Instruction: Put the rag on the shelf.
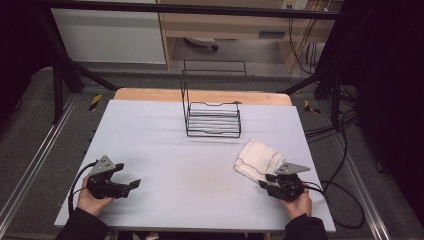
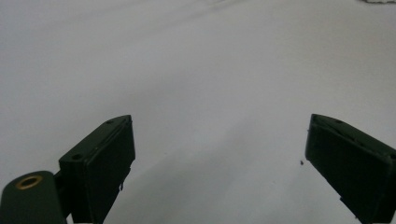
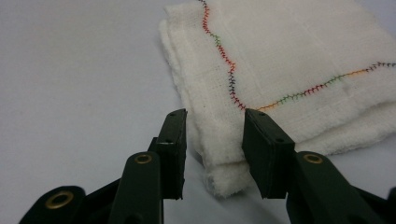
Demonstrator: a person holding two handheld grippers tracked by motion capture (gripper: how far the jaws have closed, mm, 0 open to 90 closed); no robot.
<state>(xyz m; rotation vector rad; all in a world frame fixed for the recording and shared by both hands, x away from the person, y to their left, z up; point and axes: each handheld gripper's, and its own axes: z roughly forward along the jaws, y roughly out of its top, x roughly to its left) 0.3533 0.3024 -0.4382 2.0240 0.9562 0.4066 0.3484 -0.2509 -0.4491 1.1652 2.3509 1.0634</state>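
The right gripper view looks along two black jaws at a folded white cloth [image 3: 280,70] lying flat on the pale table [image 3: 79,70]. The cloth has a wiggly line of stitches in many colours running across its top. One corner of the cloth pokes in between the jaws of the right gripper [image 3: 212,122]. The jaws are partly closed, with a gap still between them. They stand on either side of the corner, but I cannot tell if the pads are pressing on it.

In the high view the cloth [image 1: 257,157] sits on the right side of the table [image 1: 165,145], near the front. The right gripper [image 1: 266,182] is just in front of it, with its tips at the near edge of the cloth. A hand [image 1: 299,202] holds it from below, and a black cable trails off to the right.

The left gripper [image 1: 134,184] is far away on the other side of the table, well apart from the cloth. A hand [image 1: 90,200] holds it too. In the left gripper view its jaws are spread wide, with nothing but bare table between them.

A black wire rack [image 1: 212,117] stands near the far end of the table, behind the cloth. Past the table there is a grey floor and some pale furniture.
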